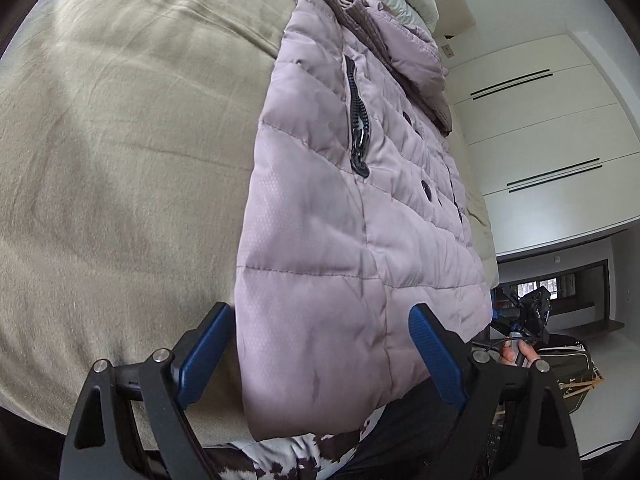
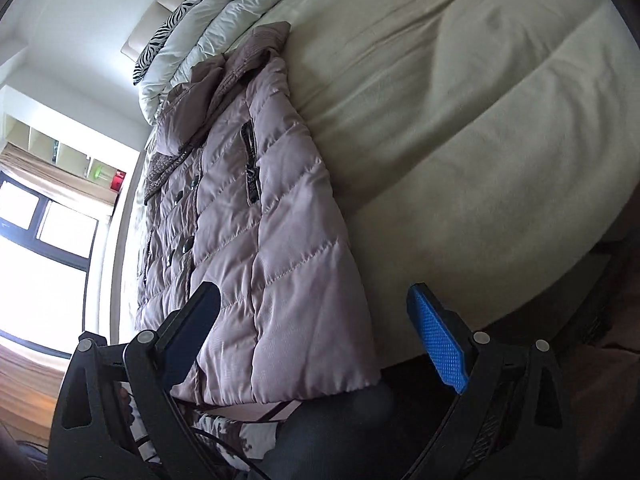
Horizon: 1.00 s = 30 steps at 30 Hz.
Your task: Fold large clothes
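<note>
A mauve quilted puffer jacket lies lengthwise on the beige bed, folded into a long narrow strip, hood at the far end, hem near me. It has a black chest zipper and dark snaps. My left gripper is open, its blue pads straddling the hem without gripping it. In the right wrist view the jacket lies left of centre on the bed. My right gripper is open over the hem's right corner. The right gripper also shows in the left wrist view.
White pillows and a zebra-print cushion lie at the headboard. White wardrobe doors stand beyond the bed. A window is on the other side. My dark-trousered leg presses against the bed's near edge.
</note>
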Tool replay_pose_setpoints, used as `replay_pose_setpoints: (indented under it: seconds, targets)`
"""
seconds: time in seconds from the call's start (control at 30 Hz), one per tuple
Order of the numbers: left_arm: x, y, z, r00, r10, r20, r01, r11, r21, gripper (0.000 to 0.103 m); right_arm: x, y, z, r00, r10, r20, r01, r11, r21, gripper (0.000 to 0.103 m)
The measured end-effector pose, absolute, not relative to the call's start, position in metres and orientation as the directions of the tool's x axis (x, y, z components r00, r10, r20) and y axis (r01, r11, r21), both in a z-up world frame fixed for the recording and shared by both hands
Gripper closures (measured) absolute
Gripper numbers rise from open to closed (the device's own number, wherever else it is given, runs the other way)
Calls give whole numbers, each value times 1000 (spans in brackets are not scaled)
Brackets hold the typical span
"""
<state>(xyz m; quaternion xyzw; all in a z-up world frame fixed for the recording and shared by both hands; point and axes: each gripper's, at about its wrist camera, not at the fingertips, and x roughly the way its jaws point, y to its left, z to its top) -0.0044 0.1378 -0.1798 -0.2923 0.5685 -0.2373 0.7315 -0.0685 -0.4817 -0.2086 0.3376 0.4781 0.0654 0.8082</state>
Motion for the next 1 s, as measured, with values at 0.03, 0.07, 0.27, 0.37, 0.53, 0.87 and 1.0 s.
replay_pose_setpoints:
  seconds: [0.03, 0.07, 0.27, 0.37, 0.53, 0.87, 1.0]
  targets:
    - [-6, 136, -180, 233, -681, -694, 17, 716, -697, 12, -69, -481, -211, 529, 444, -723, 211, 757, 619, 8]
    - [-7, 135, -181, 227, -683, -694, 18, 716, -698, 12, -69, -479, -212, 521, 457, -721, 201, 755, 624, 8]
    - [-7, 131, -187, 224, -682, -696, -6, 714, -701, 34, -60, -466, -219, 485, 489, -725, 168, 761, 626, 37]
    - [-4, 126, -185, 205, -682, -702, 2, 718, -696, 46, -54, -463, -220, 466, 492, -735, 166, 767, 619, 55]
    - [-7, 121, -182, 213, -680, -701, 52, 725, -687, 80, -52, -460, -217, 480, 479, -735, 163, 775, 611, 79]
    - [-43, 108, -158, 245, -633, -734, 168, 774, -611, 93, -60, -452, -195, 512, 424, -747, 130, 822, 555, 94]
    - [-67, 114, -156, 208, -648, -732, 161, 761, -628, 93, -72, -459, -190, 506, 436, -744, 130, 814, 565, 94]
